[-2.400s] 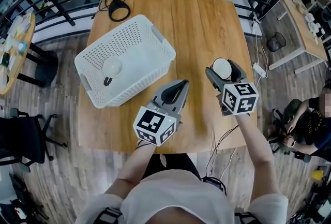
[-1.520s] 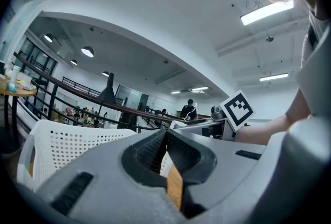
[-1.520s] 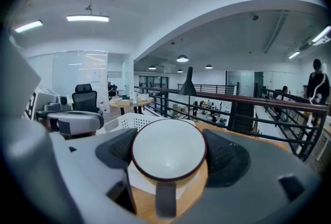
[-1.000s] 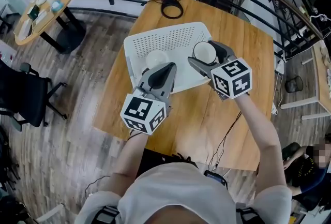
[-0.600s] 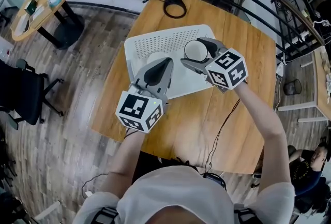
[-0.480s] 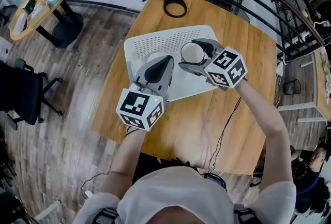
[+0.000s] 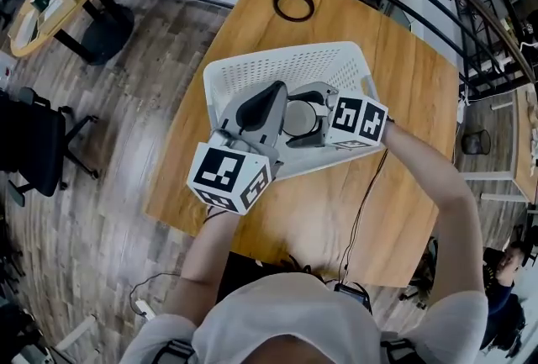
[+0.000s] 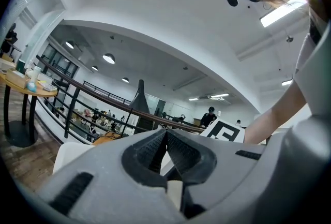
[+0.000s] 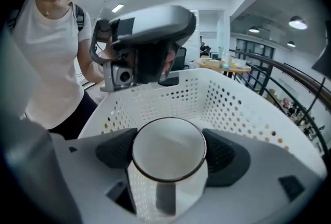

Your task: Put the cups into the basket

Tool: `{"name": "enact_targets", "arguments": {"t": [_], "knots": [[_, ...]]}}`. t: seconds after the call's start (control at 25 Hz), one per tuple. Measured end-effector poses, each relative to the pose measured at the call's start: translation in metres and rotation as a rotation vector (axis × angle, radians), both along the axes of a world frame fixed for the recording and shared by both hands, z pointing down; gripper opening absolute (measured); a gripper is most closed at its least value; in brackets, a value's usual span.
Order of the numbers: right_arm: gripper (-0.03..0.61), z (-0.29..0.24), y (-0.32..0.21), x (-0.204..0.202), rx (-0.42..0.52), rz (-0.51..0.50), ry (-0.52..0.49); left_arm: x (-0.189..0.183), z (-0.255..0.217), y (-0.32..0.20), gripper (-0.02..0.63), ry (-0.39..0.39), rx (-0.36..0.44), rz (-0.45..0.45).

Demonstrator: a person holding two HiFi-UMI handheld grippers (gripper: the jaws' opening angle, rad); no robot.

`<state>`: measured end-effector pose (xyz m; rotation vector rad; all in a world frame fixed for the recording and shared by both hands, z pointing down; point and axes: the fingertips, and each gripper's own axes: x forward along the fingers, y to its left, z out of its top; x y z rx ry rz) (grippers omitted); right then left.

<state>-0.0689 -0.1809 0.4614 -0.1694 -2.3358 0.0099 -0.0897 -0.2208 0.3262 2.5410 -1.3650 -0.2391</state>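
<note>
Cup [image 9: 168,151] is clamped in your right gripper [image 7: 304,114], inside the white basket's [image 9: 243,109] walls with its floor beneath, so lower straight down; your left gripper [image 7: 267,97] hovers shut, empty

Glossy white cup [image 9: 168,153], perforated plastic basket [image 9: 234,106], wood-grain table [image 7: 412,102].

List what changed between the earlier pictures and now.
The right claw carried the white cup from over the open table across to the basket and tipped downward, so the cup is now inside the basket's walls. The left claw moved along over the basket too. Unchanged: the right claw stays shut on the cup, the left claw stays shut and empty, and the basket stays on the table.
</note>
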Motion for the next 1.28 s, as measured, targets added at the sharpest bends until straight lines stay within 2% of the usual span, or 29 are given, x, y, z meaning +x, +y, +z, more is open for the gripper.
{"name": "enact_targets", "arguments": {"t": [0.32,0.68,1.0,1.12,1.28], "knots": [[0.38,0.046,0.028,0.006,-0.06,-0.166,0.088,-0.003,0.003,-0.009,0.009,0.031,0.008,0.001],[0.38,0.074,0.043,0.015,-0.094,-0.27,0.155,-0.006,0.005,-0.014,0.009,0.041,0.004,0.001],[0.38,0.09,0.045,0.012,-0.048,-0.389,0.104,-0.007,0.004,-0.015,0.009,0.045,0.008,0.001],[0.38,0.089,0.044,0.015,-0.058,-0.398,0.062,-0.007,0.003,-0.014,0.009,0.044,0.009,0.002],[0.379,0.09,0.045,0.016,-0.062,-0.405,0.055,-0.004,0.01,-0.015,0.009,0.038,-0.001,0.002]]}}
